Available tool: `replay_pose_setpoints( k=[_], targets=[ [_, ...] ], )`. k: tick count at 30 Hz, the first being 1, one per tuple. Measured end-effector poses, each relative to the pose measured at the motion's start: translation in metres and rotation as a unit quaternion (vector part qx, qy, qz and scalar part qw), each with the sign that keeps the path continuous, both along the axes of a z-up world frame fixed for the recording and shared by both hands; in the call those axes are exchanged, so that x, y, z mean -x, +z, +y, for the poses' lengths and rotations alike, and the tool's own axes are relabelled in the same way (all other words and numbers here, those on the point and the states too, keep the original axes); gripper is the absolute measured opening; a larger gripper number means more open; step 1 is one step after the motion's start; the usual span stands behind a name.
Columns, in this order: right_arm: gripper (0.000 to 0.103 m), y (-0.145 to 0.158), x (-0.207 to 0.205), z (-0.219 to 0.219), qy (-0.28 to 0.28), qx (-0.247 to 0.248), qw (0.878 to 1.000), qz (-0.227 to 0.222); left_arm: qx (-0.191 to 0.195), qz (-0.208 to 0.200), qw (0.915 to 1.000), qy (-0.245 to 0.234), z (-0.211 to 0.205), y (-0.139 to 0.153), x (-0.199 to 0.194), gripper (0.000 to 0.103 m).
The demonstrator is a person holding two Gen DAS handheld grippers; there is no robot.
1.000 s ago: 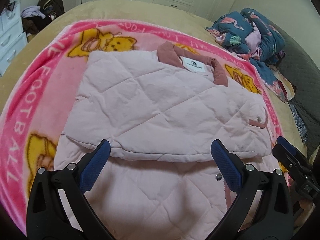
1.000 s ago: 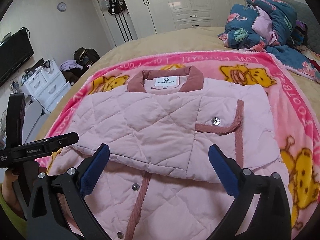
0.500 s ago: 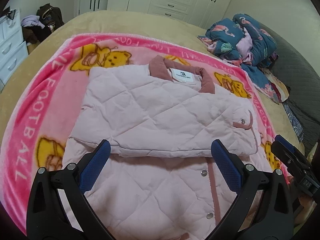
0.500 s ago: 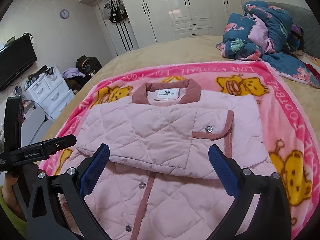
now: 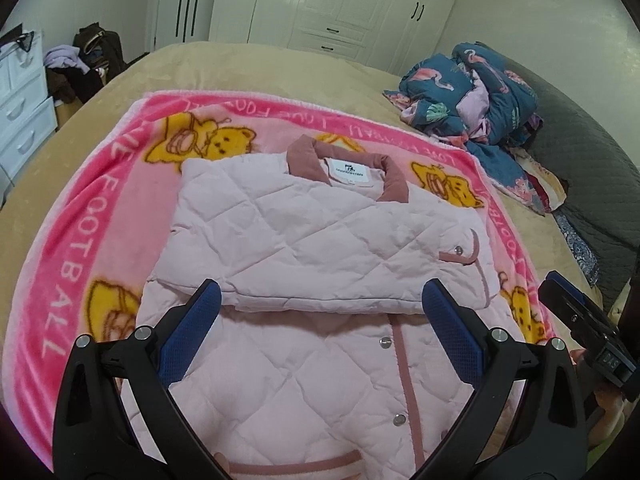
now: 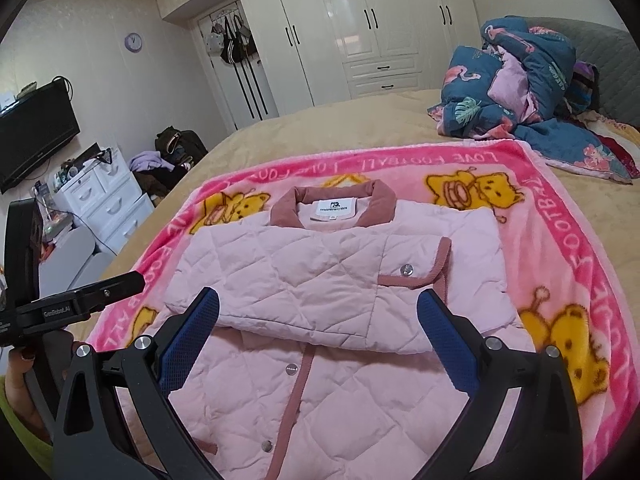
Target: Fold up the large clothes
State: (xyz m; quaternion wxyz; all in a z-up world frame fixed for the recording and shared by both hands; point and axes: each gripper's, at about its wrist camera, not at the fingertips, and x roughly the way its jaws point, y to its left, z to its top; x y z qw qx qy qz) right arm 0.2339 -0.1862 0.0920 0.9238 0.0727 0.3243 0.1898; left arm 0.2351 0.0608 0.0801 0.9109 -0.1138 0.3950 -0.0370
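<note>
Jacket [image 5: 320, 240], pink and quilted, lies half-folded on the pink blanket [image 5: 80, 216] across the bed [image 6: 360, 128]; I hold my left gripper [image 5: 320, 328] and right gripper [image 6: 320, 332] spread wide above its near hem.

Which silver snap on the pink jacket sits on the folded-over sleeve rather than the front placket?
The snap by the dark-pink cuff trim, on the sleeve laid across the jacket chest. The other snaps run down the front placket, nearer the open right gripper.
</note>
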Motion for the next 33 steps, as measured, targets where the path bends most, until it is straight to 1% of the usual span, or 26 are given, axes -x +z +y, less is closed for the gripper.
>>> replay_pose_setpoints(
  k=[6,16,33],
  targets=[
    [0.099,0.008,0.012,-0.005,-0.004,-0.004,1.0,-0.008,-0.002,-0.012,0.9999,-0.007,-0.004,0.01,0.013,0.094],
    [0.099,0.019,0.039,-0.021,-0.015,-0.01,1.0,-0.022,-0.004,-0.024,0.9997,-0.009,-0.004,0.019,0.036,0.094],
    [0.099,0.02,0.077,-0.036,-0.021,-0.005,0.999,-0.028,-0.016,-0.027,0.9995,-0.009,-0.005,0.014,0.076,0.094]
  ],
)
